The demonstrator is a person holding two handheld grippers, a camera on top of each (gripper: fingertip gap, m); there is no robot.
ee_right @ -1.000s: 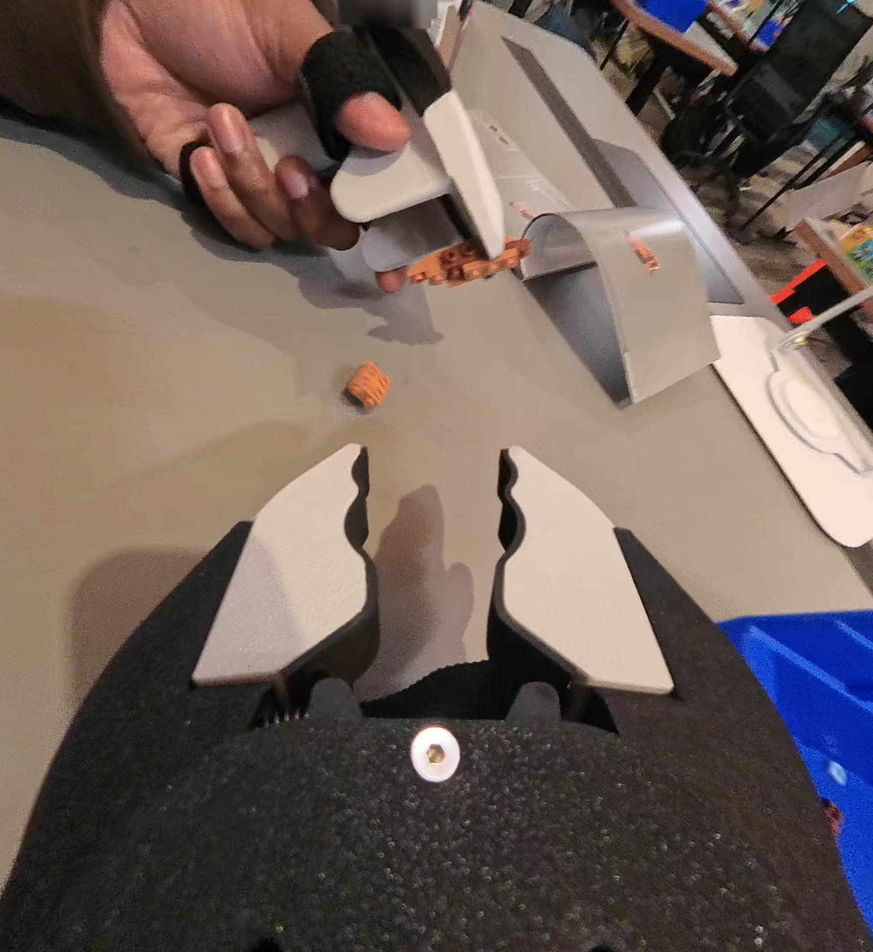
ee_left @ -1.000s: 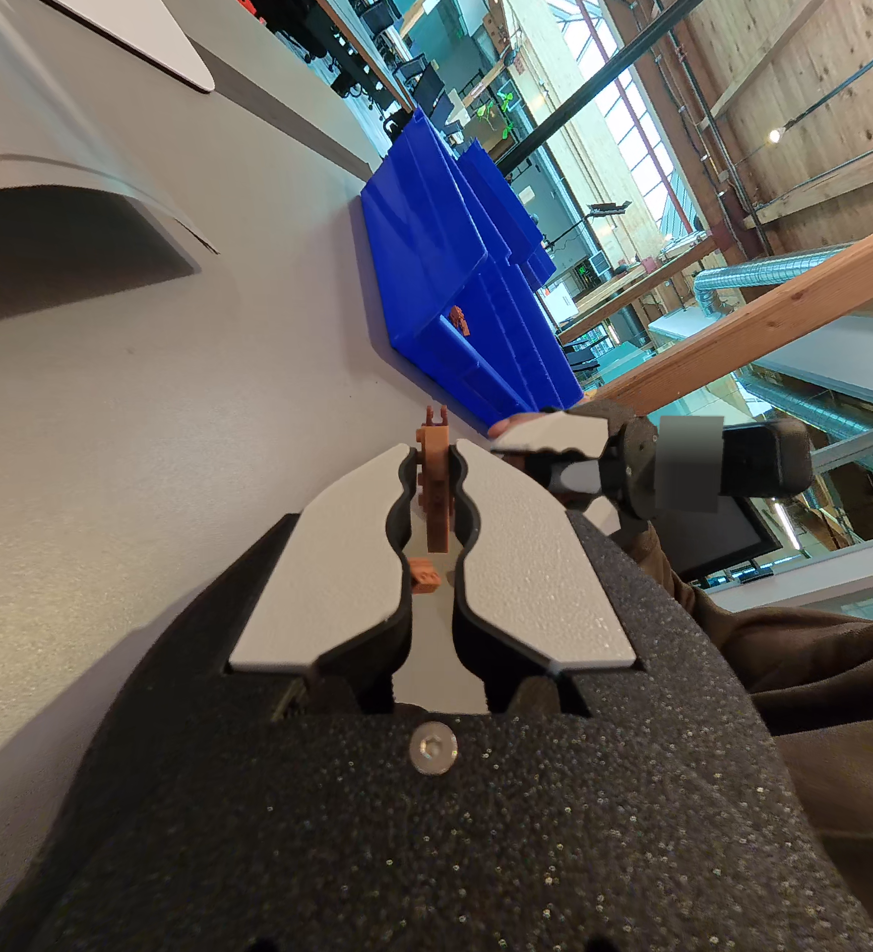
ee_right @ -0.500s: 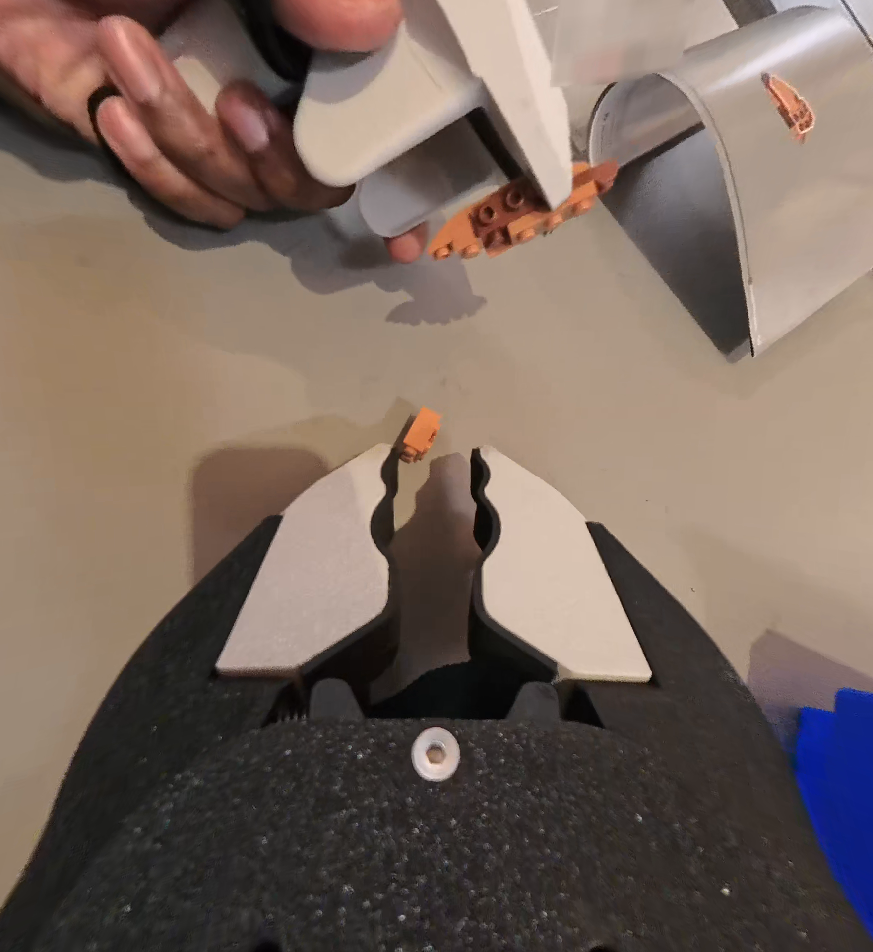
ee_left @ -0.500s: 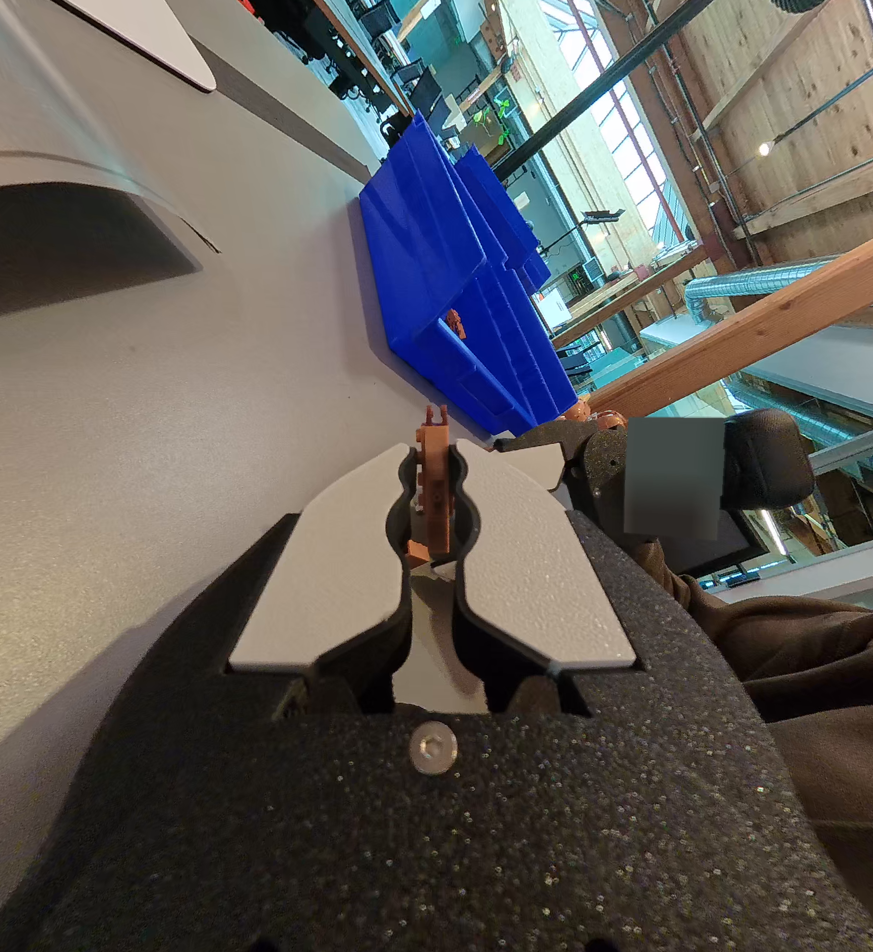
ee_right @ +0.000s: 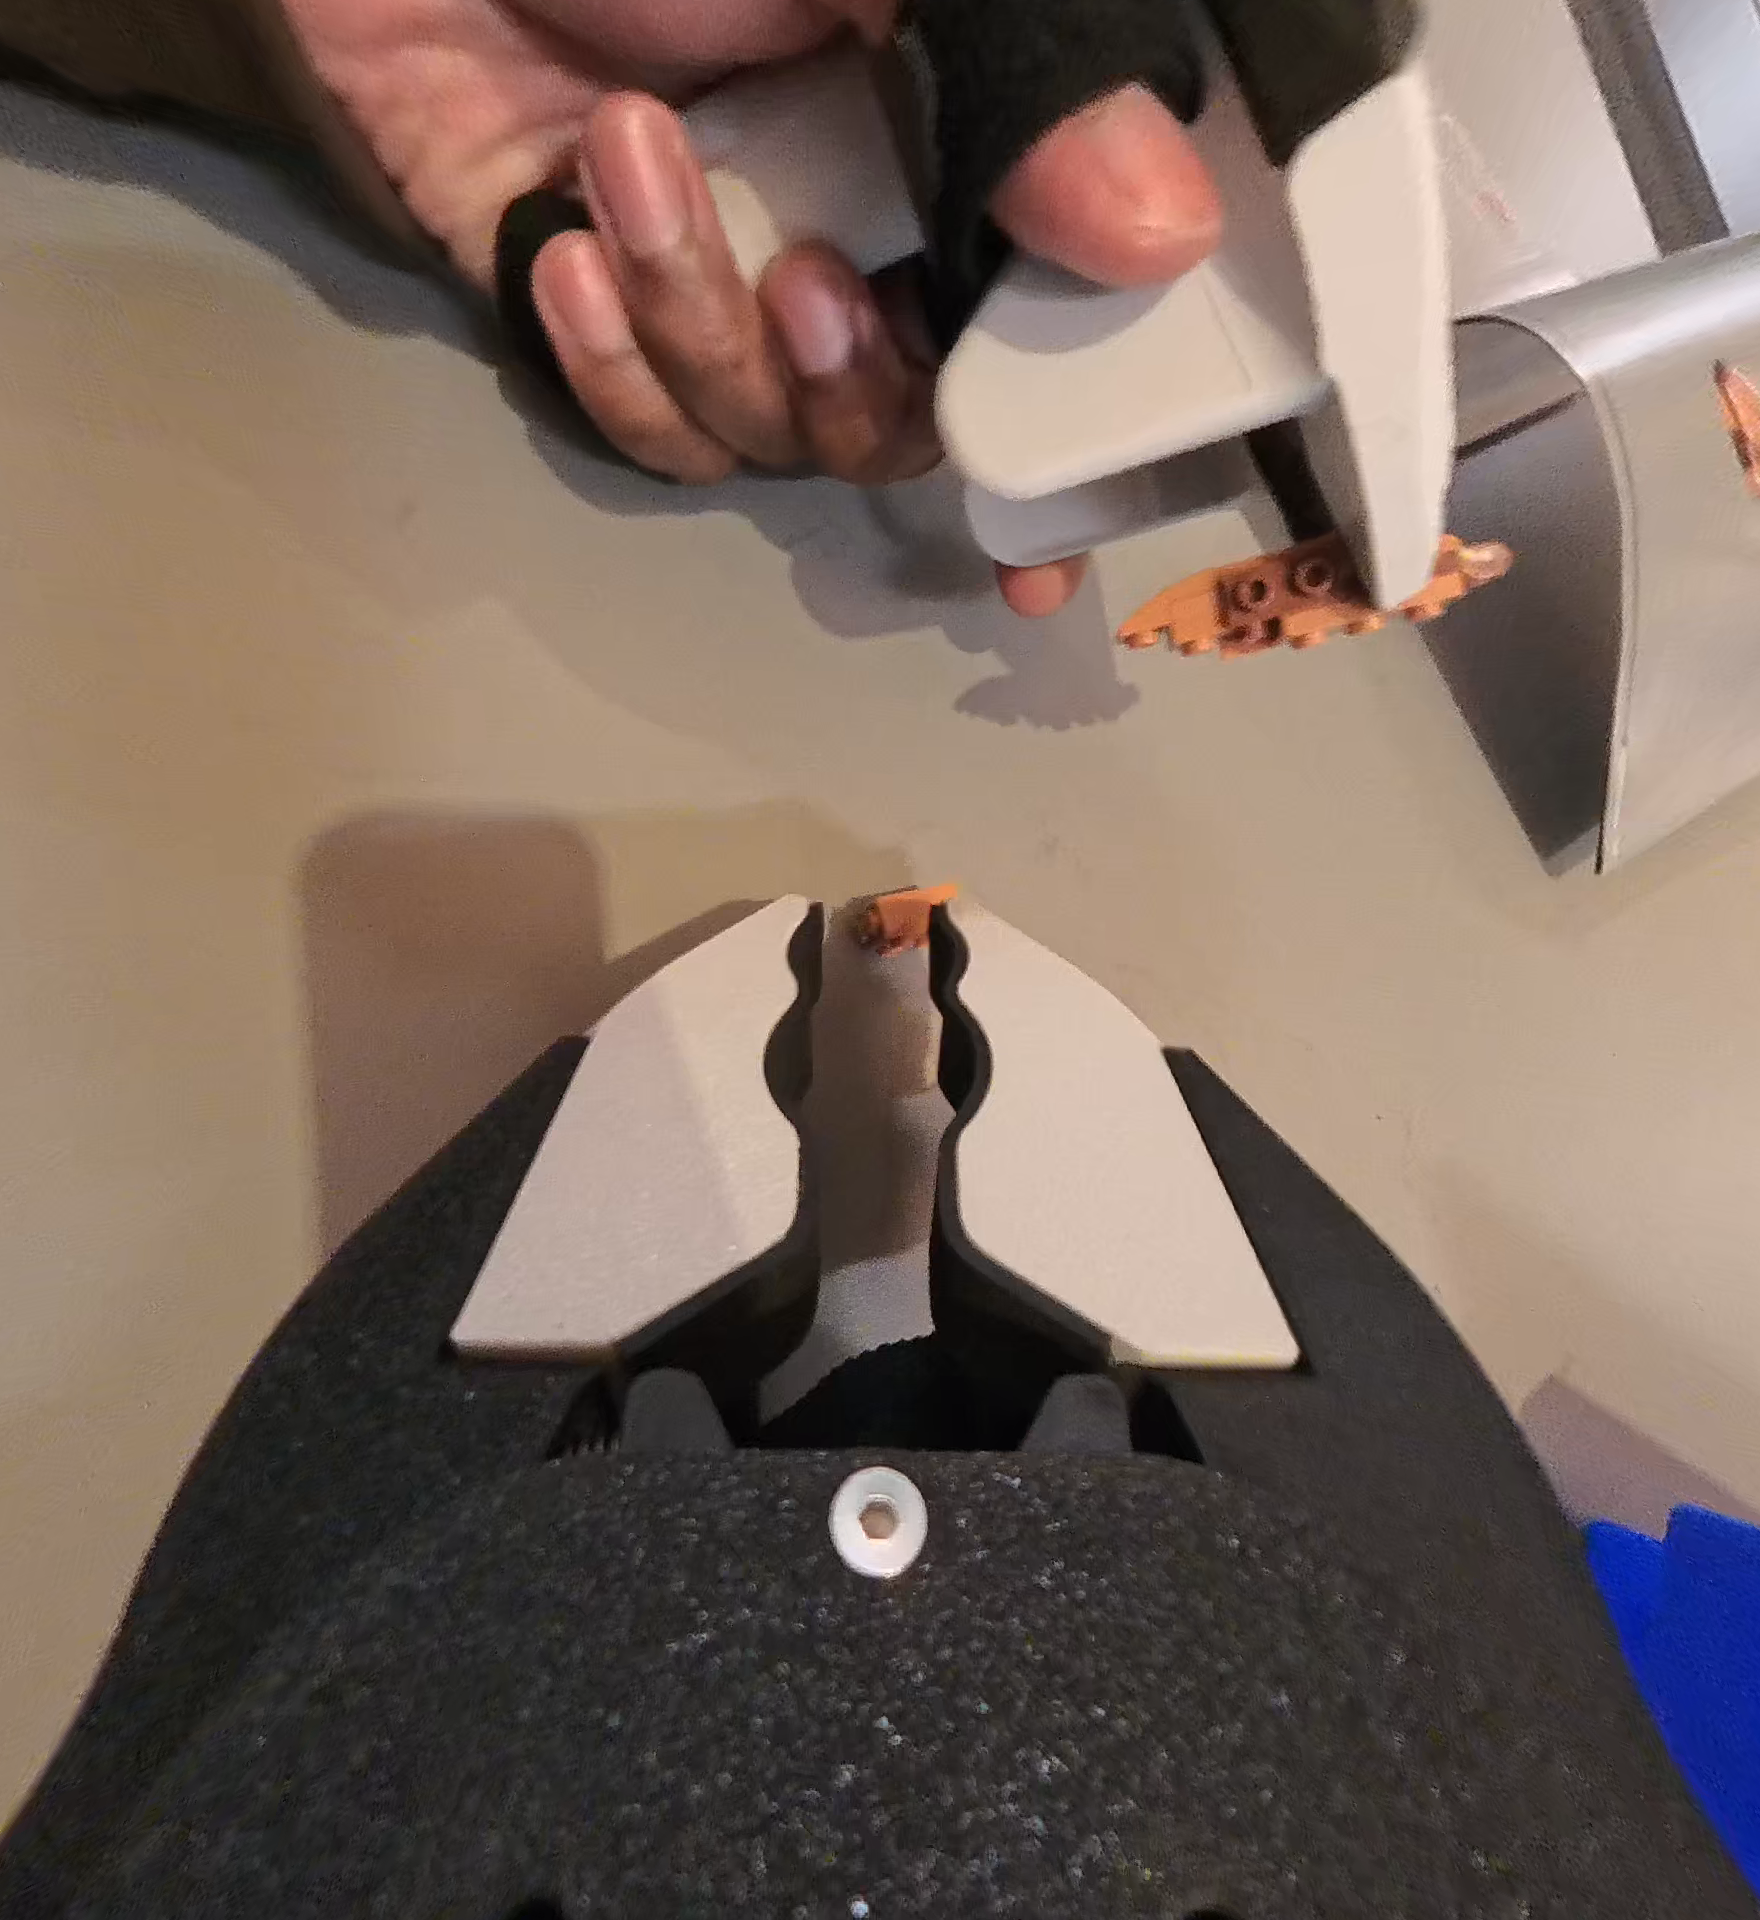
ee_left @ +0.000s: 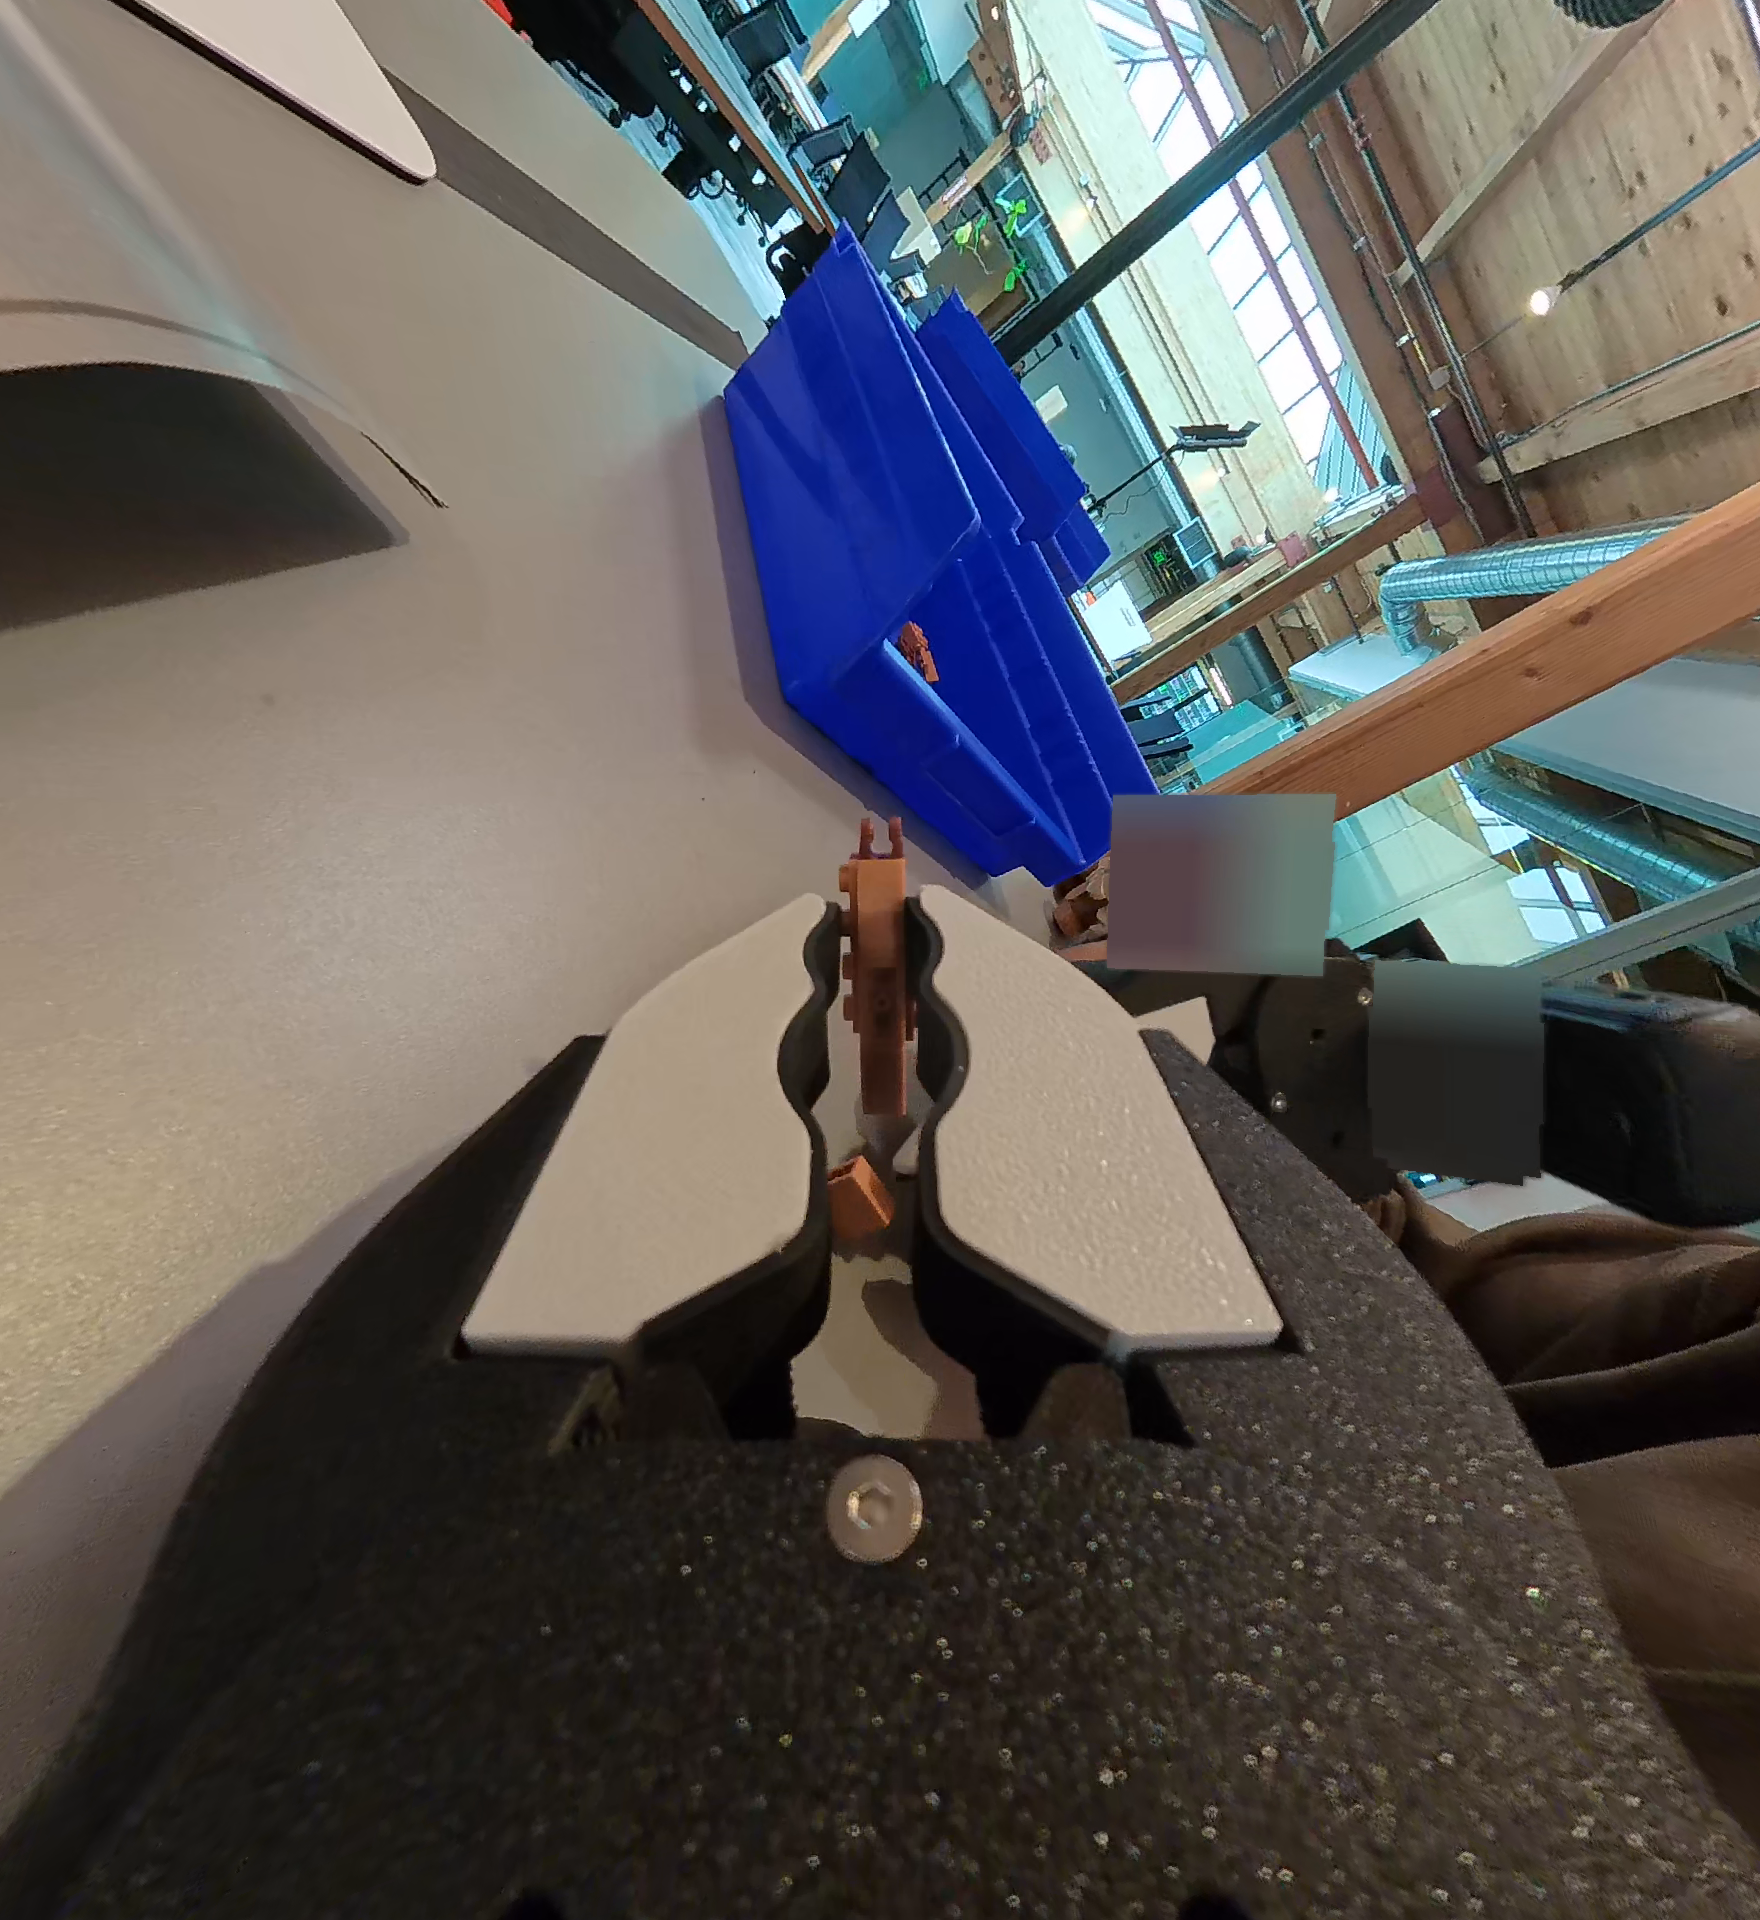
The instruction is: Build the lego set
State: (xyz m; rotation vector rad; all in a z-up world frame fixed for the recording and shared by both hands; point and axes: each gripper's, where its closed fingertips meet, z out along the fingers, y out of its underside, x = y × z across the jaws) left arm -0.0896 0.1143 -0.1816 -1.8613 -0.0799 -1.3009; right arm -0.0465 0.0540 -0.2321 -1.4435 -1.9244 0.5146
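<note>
Two grippers worked over a grey table [ee_right: 232,727]. The left gripper [ee_left: 871,914] was clamped on an orange plate assembly [ee_left: 878,987], held edge-up between its fingertips, with a clip end sticking out past them. In the right wrist view the same assembly [ee_right: 1271,608] hung just above the table, studs showing, beside a curved grey sheet [ee_right: 1686,571], and a hand [ee_right: 699,312] in a black fingerless glove gripped the left gripper's handle.

The right gripper [ee_right: 881,920] had its jaws drawn close around a small orange brick [ee_right: 902,914], which sat at the very tips, touching the right finger; whether both fingers pressed it I cannot tell. Seen from the left wrist, that brick [ee_left: 860,1195] showed below the assembly, apart from it.

Blue bins [ee_left: 907,582] stood farther along the table, one with an orange piece [ee_left: 915,649] inside.
</note>
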